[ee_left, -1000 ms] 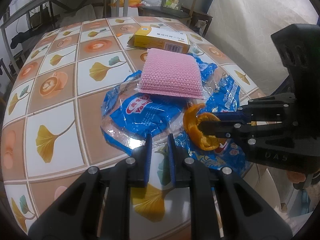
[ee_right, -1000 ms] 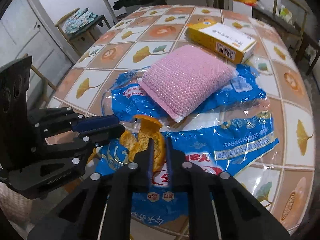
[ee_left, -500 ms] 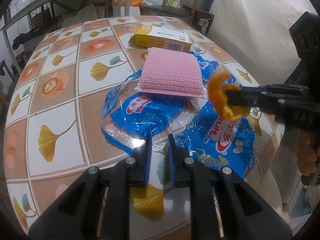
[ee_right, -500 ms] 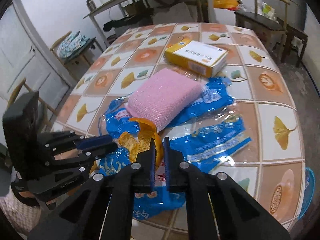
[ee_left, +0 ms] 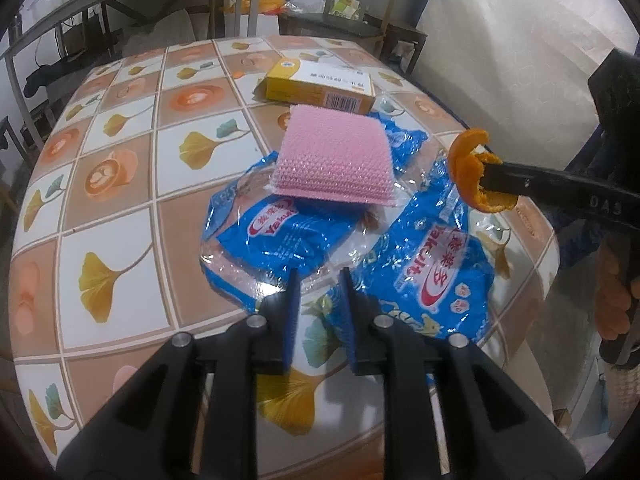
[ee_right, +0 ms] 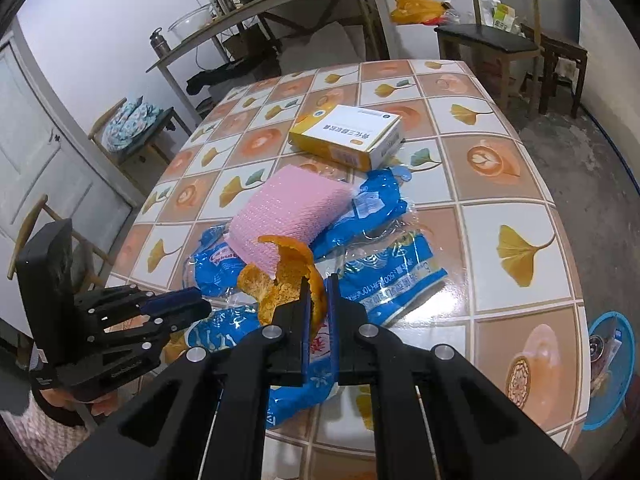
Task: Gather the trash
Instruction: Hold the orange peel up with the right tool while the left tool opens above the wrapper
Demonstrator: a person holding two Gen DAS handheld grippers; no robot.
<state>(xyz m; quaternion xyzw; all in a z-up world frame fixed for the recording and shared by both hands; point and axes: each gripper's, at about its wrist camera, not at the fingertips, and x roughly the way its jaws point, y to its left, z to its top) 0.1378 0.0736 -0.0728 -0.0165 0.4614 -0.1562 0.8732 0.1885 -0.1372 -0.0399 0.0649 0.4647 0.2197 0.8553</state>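
Above the bench (ee_left: 120, 208) edge: right gripper (ee_right: 318, 292) jaws clenched on curled, pithy orange peel (ee_right: 286, 276), held clear of the crinkled blue plastic wrappers (ee_left: 436, 264). Left gripper (ee_left: 318, 284) jaws opening, nothing between them. Knobbly pink sponge (ee_left: 334, 160) overlaps the wrappers, hiding part; yellow carton (ee_left: 320, 88) behind.

A wooden chair (ee_right: 493, 36) stands beyond the tiled table (ee_right: 516, 224); a long shelf (ee_right: 256, 12) holds what may be a cooker.

sponge (ee_left: 334, 160) on wrappers (ee_left: 280, 240) | box (ee_left: 320, 87) behind (touching sponge)
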